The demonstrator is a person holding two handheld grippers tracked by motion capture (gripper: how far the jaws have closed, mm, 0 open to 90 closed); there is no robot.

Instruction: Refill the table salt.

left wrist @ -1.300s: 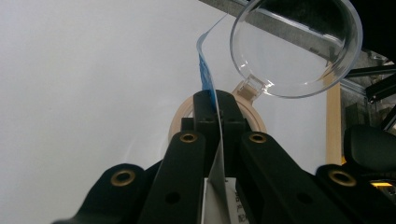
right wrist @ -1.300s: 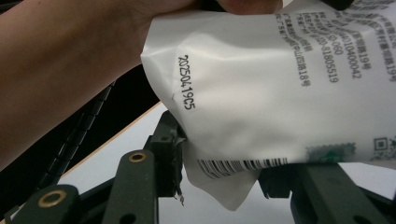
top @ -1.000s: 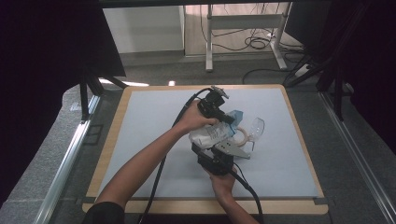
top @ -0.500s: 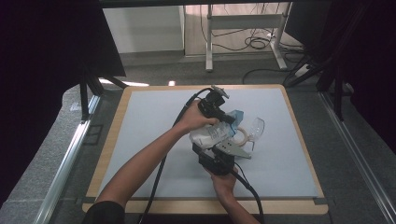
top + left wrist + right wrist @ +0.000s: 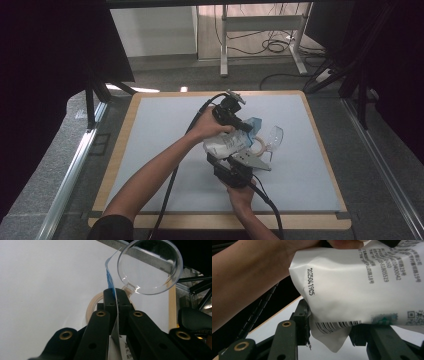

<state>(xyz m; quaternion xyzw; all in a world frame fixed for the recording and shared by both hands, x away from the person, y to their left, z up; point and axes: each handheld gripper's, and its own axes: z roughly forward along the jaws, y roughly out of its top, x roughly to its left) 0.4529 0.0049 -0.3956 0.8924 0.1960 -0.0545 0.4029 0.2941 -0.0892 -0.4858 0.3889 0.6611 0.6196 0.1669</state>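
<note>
Left gripper (image 5: 116, 296) pinches the pouch (image 5: 226, 144) top edge; right gripper's (image 5: 329, 327) fingers bracket its bottom corner, grip unclear. Probably tearing next, over the cup (image 5: 150, 266).

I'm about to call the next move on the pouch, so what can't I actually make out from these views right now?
- High view: the tape ring is partly covered by the pouch and the left gripper.
- Left gripper view: most of the pouch is hidden behind that gripper's own shut jaws.
- Right gripper view: the pouch hides the right gripper jaw tips, so its grip cannot be judged. The pouch's small print is unreadable.
</note>
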